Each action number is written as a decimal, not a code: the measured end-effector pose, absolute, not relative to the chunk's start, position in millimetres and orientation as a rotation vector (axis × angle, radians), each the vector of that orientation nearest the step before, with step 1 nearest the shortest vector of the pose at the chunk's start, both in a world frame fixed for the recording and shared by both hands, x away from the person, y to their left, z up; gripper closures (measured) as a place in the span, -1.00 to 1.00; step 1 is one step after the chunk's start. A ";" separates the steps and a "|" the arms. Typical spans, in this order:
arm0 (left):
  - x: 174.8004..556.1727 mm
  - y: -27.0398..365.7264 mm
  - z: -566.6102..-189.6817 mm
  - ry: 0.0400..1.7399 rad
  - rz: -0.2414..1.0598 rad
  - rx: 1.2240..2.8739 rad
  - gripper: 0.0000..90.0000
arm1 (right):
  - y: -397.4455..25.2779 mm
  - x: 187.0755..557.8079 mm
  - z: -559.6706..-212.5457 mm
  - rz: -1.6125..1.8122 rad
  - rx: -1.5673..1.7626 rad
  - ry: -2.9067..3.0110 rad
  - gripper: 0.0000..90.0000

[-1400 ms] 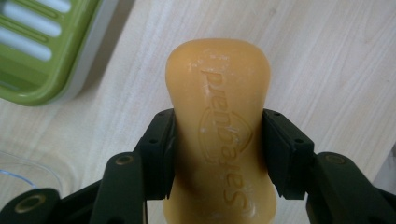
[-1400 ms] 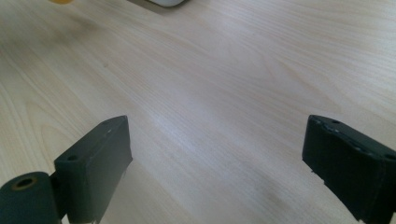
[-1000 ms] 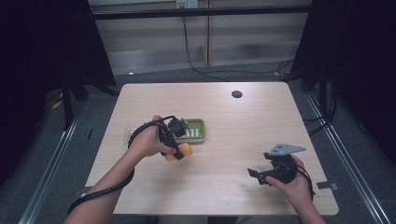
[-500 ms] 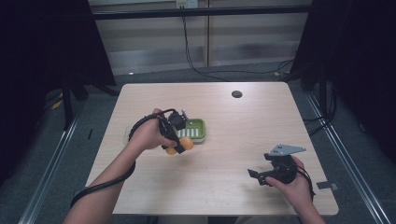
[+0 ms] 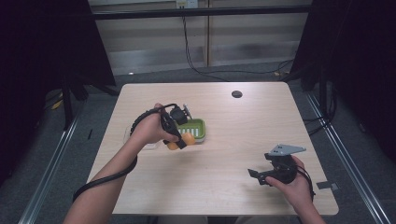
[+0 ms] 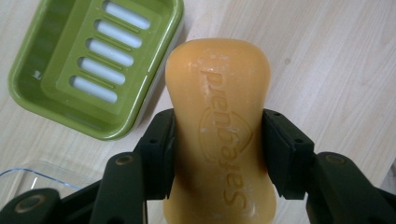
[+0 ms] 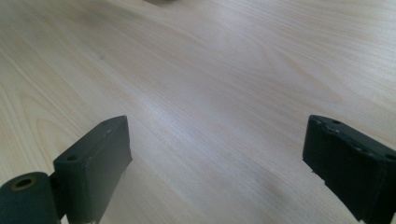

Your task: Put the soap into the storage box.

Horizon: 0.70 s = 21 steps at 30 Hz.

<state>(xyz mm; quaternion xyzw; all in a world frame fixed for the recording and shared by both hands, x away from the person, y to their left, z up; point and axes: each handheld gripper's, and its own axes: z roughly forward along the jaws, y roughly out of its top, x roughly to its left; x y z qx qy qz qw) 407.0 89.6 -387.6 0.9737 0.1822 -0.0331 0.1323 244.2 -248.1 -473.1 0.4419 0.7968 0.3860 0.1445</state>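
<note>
A lab: black curtains (image 5: 51,60) flank a lone table (image 5: 261,116).

I see a pale wood table (image 5: 224,186) with rounded corners and a dark round plug (image 5: 236,94) near its far edge. A green soap dish (image 5: 196,128) with a slotted floor sits left of centre, and a clear lid (image 5: 133,140) lies just beside it.
</note>
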 end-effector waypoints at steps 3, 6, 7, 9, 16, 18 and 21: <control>409.6 89.7 -385.7 0.531 -0.099 2.830 0.09 | -247.5 244.3 -473.5 1.113 1.268 2.301 -0.83; 412.5 89.7 -384.9 0.539 -0.109 2.827 0.09 | -247.0 244.3 -473.4 1.111 1.265 2.303 -0.83; 414.3 89.4 -385.1 0.542 -0.098 2.830 0.09 | -246.8 244.3 -473.5 1.114 1.262 2.302 -0.83; 416.5 89.4 -384.0 0.516 -0.097 2.850 0.09 | -246.8 244.2 -473.5 1.115 1.262 2.302 -0.83; 422.9 87.0 -381.4 0.533 -0.097 2.832 0.09 | -246.5 244.5 -473.9 1.115 1.258 2.302 -0.83; 425.2 86.3 -379.8 0.538 -0.100 2.835 0.09 | -246.8 244.5 -473.8 1.114 1.255 2.304 -0.83; 426.6 85.0 -379.0 0.545 -0.097 2.835 0.09 | -246.5 244.5 -473.8 1.114 1.257 2.302 -0.83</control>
